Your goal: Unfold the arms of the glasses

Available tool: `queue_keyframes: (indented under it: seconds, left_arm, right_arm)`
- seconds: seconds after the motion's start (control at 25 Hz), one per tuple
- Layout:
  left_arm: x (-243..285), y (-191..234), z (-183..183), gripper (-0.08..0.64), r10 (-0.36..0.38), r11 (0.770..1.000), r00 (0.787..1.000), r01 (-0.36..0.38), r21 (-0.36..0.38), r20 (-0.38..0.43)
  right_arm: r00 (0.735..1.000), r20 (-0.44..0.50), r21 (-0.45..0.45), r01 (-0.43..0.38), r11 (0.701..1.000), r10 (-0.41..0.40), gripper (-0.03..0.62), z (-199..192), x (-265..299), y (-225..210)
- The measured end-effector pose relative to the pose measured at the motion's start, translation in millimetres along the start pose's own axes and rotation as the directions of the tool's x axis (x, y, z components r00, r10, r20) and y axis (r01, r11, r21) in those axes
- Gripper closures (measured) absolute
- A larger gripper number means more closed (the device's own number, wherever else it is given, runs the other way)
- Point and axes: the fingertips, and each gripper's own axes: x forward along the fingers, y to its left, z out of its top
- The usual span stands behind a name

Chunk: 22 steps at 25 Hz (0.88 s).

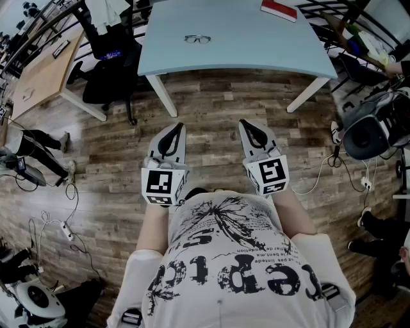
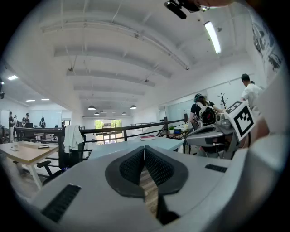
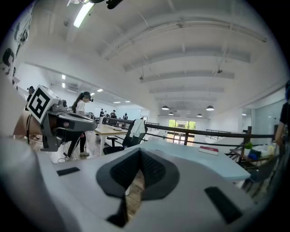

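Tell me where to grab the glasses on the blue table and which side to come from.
Likely the front frame at its left end, left claw coming from the table's near edge. The glasses lie with the frame crosswise to you, so both ends are open to reach; the arms are too small to make out. Left and right claw are shut: open first.

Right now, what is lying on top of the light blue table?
On the table lie a pair of glasses and, near its far edge, a red book. Nothing covers the tabletop, but its far edge is cut off in the head view.
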Motion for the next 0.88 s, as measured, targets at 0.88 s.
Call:
queue_keyframes:
  seconds: [0.88]
  left_arm:
    - [28, -4, -19, 0.541, 0.017, 1.000, 0.998, -0.017, 0.000, -0.055]
  right_arm:
    - [0.999, -0.048, 0.068, 0.018, 0.997, -0.015, 0.583, -30, 16, -33]
